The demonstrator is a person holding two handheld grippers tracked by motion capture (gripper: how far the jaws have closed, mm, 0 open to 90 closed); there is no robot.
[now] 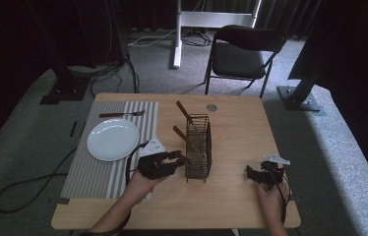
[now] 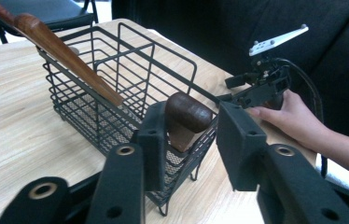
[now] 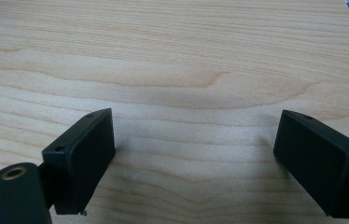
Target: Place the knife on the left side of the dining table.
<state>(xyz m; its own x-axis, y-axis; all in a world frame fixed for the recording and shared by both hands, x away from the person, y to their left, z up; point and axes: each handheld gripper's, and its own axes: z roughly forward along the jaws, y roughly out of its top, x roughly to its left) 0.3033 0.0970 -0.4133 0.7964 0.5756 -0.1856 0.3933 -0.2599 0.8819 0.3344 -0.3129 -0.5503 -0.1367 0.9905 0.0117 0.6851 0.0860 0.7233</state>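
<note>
- At the middle of the bench (image 1: 231, 123) stands a dark wire caddy (image 1: 198, 147), upright, with two wooden-handled utensils leaning out of it toward the far left.
- The left tongs (image 2: 186, 135) sit at the near-left corner of the caddy. The jaws stand apart, one on each side of the rounded end of a wooden handle (image 2: 187, 114). The left gripper view shows a gap on the right side of the handle; on the other side contact cannot be settled from this angle, so the handle is bracketed but probably not yet clamped.
- The handle stands between the jaws, near their tips. This line-up suggests a grasp is being prepared, either to draw the utensil out or to release it into the caddy.
- The second, longer handle (image 2: 65, 58) lies across the caddy's far rim, well apart from the left tongs.
- The right tongs (image 3: 193, 144) rest low over bare bench at the near right, jaws wide apart with nothing between them. This looks like a parked, waiting position, well apart from the caddy.
- To the left, a striped placemat (image 1: 88, 172) carries a white plate (image 1: 113, 139), with a fork (image 1: 121, 114) just beyond its far side. This layout resembles a place setting, so the caddy utensils may be destined for it.
- An empty black chair (image 1: 241, 54) stands beyond the far edge.
</note>
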